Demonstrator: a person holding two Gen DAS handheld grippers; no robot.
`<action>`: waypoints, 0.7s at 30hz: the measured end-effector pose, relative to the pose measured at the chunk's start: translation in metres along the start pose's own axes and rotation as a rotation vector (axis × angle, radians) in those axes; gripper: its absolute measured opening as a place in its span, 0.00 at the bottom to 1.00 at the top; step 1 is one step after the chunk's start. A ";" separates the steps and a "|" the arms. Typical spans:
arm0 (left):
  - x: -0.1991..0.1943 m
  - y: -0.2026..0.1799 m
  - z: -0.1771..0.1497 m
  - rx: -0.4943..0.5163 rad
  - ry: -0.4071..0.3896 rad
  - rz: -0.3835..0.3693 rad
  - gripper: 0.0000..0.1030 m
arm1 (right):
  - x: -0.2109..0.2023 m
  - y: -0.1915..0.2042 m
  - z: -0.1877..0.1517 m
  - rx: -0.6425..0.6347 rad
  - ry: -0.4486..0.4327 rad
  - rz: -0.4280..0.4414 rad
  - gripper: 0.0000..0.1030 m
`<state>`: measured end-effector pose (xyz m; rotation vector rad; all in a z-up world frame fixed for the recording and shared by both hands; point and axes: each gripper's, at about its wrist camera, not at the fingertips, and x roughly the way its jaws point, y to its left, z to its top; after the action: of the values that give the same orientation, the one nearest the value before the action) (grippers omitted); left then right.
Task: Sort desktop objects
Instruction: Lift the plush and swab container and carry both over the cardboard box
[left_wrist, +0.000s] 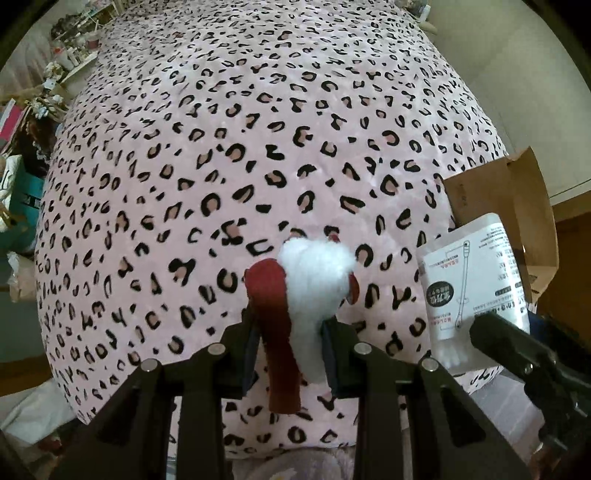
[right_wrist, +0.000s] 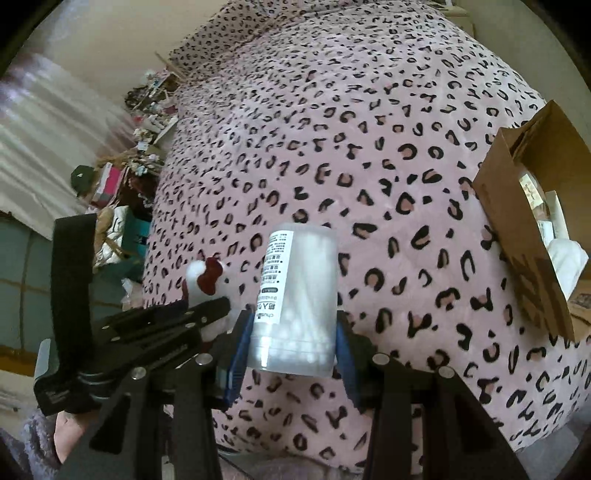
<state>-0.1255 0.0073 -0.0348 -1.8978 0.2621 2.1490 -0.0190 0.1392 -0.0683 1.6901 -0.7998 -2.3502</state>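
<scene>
Left gripper (left_wrist: 290, 343) jaws pinched nearly shut on a small white plush toy (left_wrist: 314, 273) with a dark red bow (left_wrist: 266, 291); grip falls low on the soft body, so head and bow stick out past the fingertips and a red strip hangs below the pads. Gripper aimed straight down over the bed, toy clear of the cover. Right gripper (right_wrist: 291, 343) jaws stand wide, blue pads pressed on either side of a clear cylindrical tub of cotton swabs (right_wrist: 299, 295); hold is near the base, printed label facing the camera, tub tilted forward and off the surface. Wide stance looks forced by the tub's girth, not a release. Each gripper shows in the other's view: tub label at right edge of the left view, plush toy at left of the right view, so the two loads ride just beside each other. Under both, pink leopard-print bedspread (left_wrist: 258, 129), bare of other loose items in the middle. Open brown cardboard box (right_wrist: 517, 229) sits at the bed's right edge, paper and something white already inside; likely the drop point for both items, judging by its open top and the carried loads. Cluttered shelf (right_wrist: 147, 110) far left, well apart
</scene>
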 end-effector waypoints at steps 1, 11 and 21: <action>-0.002 0.000 -0.003 0.000 0.000 0.002 0.30 | 0.000 0.004 -0.003 -0.003 0.002 0.001 0.42; -0.030 -0.008 -0.028 0.010 -0.031 0.003 0.30 | -0.023 0.019 -0.026 -0.030 -0.011 0.014 0.42; -0.050 -0.022 -0.040 0.030 -0.059 0.009 0.30 | -0.043 0.022 -0.035 -0.034 -0.046 0.017 0.42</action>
<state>-0.0758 0.0119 0.0102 -1.8179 0.2900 2.1901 0.0246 0.1264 -0.0292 1.6153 -0.7739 -2.3857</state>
